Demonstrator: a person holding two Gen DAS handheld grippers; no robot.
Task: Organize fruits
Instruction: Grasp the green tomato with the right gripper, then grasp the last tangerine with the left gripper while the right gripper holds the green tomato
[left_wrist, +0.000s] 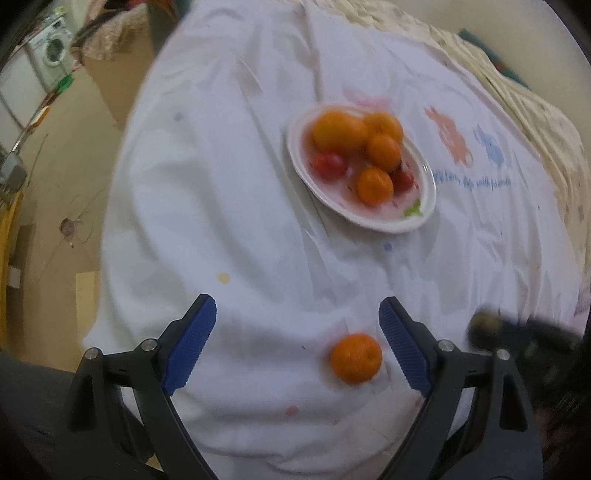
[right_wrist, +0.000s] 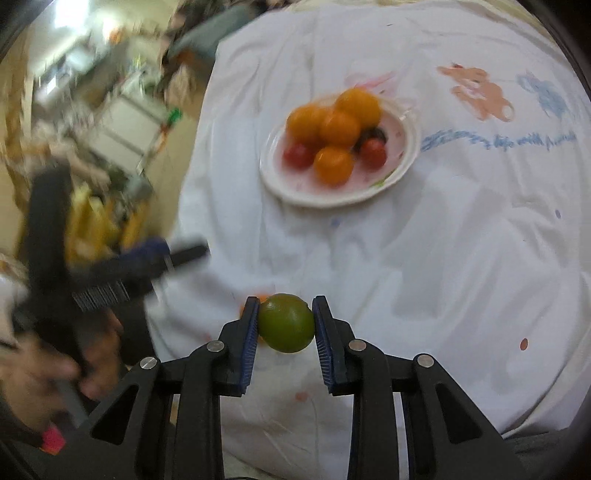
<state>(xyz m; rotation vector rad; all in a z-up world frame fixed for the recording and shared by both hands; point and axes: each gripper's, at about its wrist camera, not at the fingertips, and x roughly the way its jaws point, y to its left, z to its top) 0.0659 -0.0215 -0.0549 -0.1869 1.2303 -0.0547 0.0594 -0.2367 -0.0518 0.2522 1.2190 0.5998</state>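
My right gripper (right_wrist: 285, 323) is pinching a green fruit (right_wrist: 286, 322) only at the fingertips, so it might squirt out ahead. The left gripper (left_wrist: 297, 341) gapes empty.

Bare white cloth (left_wrist: 229, 206) between the grippers and the plate (right_wrist: 408, 162): open passage. Plate crowded with oranges and tomatoes (front rim area free). Loose orange (left_wrist: 355, 357) sits between the wide left gripper (left_wrist: 297, 345) fingers. Left gripper blocks the cloth's left edge in the right wrist view.
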